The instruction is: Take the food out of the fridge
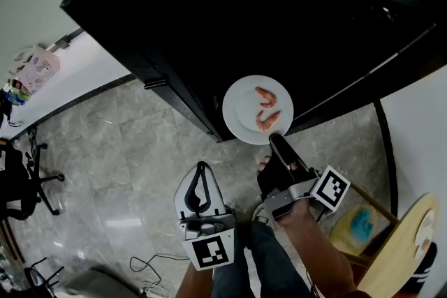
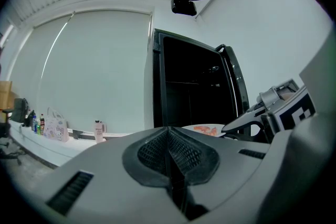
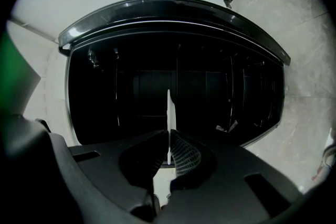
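A white plate (image 1: pixel 246 112) carrying a few shrimp (image 1: pixel 265 108) hangs in front of the open black fridge (image 1: pixel 279 17). My right gripper (image 1: pixel 278 142) is shut on the plate's near rim; in the right gripper view the plate (image 3: pixel 169 113) shows edge-on between the jaws, with the dark fridge interior (image 3: pixel 173 86) behind. My left gripper (image 1: pixel 201 174) is lower left of the plate, jaws closed together with nothing in them. In the left gripper view the plate (image 2: pixel 203 129) and the right gripper (image 2: pixel 247 120) appear ahead, before the fridge (image 2: pixel 194 92).
Grey marble floor (image 1: pixel 126 171) lies below. A white counter (image 1: pixel 63 80) with small bottles and a carton (image 1: pixel 38 70) runs at left. An office chair (image 1: pixel 24 185) stands far left. A round wooden table (image 1: pixel 405 241) and stool are at lower right.
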The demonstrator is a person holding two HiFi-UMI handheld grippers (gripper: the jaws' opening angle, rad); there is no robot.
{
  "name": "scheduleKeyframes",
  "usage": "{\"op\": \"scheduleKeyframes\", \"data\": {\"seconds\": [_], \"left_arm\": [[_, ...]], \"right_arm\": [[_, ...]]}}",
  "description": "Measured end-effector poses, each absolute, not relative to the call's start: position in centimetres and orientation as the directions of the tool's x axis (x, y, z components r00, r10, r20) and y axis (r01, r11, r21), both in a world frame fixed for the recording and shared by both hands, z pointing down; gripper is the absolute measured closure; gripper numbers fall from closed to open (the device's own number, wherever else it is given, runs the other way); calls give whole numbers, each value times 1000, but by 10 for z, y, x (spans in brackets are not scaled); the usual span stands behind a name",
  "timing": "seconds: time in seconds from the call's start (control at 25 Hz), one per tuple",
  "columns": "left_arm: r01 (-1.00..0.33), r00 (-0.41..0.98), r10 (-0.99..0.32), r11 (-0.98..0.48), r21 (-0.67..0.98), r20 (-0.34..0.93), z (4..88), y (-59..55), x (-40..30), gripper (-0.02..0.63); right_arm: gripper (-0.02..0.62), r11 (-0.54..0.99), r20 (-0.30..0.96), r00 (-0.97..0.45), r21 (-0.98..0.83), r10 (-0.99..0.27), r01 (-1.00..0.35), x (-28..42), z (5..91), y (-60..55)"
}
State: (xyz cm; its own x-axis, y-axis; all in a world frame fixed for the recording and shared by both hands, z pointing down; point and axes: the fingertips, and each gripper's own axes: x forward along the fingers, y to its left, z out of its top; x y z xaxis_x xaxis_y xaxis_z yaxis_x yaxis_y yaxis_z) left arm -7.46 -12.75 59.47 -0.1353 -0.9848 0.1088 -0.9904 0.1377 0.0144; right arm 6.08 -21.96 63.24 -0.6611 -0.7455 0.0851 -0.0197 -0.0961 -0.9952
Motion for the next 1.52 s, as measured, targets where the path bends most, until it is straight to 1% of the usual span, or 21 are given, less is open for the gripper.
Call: {"op": "scheduleKeyframes", "data": {"seconds": [0.68, 0.96, 1.52], "left_arm": [[-991, -130, -986, 133, 20, 109, 594, -132, -73, 594], [-991, -125, -986, 128, 24, 111, 596, -135, -72, 594], [-991, -126, -986, 129, 23, 109, 594, -136, -71, 592]], "right_arm": [[566, -130, 112, -671, -991, -733, -23, 78, 627, -187], [566, -170, 129, -660, -986, -740, -3, 83, 631, -176], [566, -191, 150, -643, -981, -751, -6, 96, 632, -165]]}}
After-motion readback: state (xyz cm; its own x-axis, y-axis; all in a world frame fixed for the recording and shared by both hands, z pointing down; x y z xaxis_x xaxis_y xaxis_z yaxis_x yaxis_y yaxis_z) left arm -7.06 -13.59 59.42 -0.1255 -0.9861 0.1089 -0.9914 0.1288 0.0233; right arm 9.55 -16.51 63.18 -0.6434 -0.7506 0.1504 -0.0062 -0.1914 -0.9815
